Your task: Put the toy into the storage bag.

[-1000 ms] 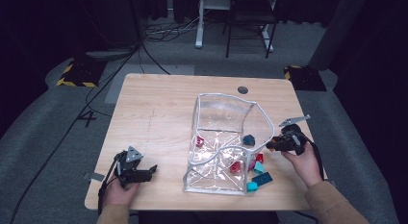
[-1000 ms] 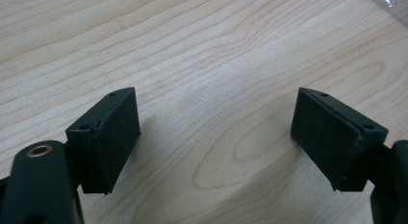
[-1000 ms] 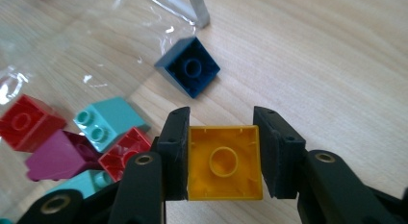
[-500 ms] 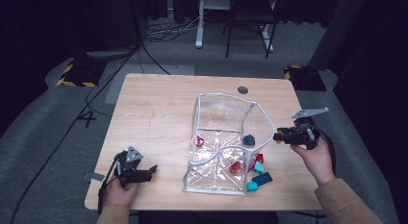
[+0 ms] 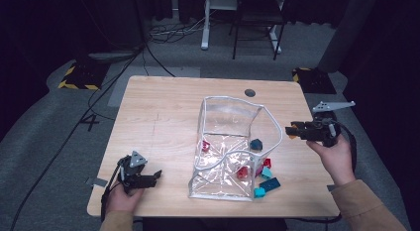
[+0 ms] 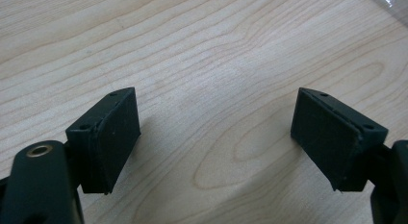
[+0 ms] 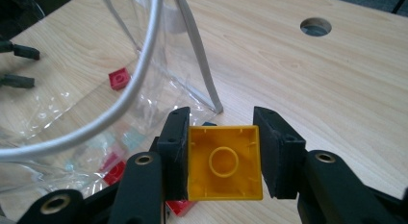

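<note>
Broadly, we see a wooden table (image 5: 163,112) with a cable hole (image 5: 250,92) and a clear bag (image 5: 233,151) standing open, red and teal bricks (image 5: 265,179) in and beside it. Our right gripper (image 5: 296,131), just beside the bag's rim, pinches a yellow brick (image 7: 224,162). Our left gripper (image 5: 151,178) rests near the front edge, jaws wide apart and empty.
</note>
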Demonstrator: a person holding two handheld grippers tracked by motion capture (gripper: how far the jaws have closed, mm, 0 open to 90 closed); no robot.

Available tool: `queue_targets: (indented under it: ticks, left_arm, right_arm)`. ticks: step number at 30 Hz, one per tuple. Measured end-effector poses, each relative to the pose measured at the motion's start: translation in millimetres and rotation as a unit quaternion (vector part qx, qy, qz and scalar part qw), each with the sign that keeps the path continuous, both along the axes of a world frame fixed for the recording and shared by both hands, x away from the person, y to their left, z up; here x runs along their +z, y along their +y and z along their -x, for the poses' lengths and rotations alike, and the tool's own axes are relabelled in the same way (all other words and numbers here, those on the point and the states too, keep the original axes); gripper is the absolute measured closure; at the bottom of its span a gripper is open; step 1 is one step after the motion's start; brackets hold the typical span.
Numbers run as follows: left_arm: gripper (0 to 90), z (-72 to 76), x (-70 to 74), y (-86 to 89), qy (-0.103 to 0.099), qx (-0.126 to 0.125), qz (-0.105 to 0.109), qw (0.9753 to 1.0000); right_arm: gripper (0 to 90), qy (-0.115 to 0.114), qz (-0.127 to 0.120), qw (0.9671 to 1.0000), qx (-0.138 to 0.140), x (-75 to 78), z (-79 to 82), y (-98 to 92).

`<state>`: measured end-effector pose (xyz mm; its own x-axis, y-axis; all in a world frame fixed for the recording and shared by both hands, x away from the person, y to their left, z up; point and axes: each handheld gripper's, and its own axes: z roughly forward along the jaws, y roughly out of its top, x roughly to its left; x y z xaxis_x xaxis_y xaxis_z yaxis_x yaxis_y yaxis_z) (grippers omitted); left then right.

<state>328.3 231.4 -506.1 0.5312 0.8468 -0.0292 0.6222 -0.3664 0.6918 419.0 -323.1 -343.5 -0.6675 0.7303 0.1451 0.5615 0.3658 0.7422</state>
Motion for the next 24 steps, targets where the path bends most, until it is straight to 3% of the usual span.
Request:
queue_targets:
  ticks: [14,24]
  left_arm:
    - [17.8,0.1,0.0,0.0,0.0,0.0,0.0,1.0]
    - [17.8,0.1,0.0,0.0,0.0,0.0,0.0,1.0]
  right_arm:
    - [58.6,-0.039,-0.038,0.9984,0.015,36.0,7.2,-1.3]
    - [58.6,-0.058,-0.061,0.996,0.029,50.9,10.0,4.4]
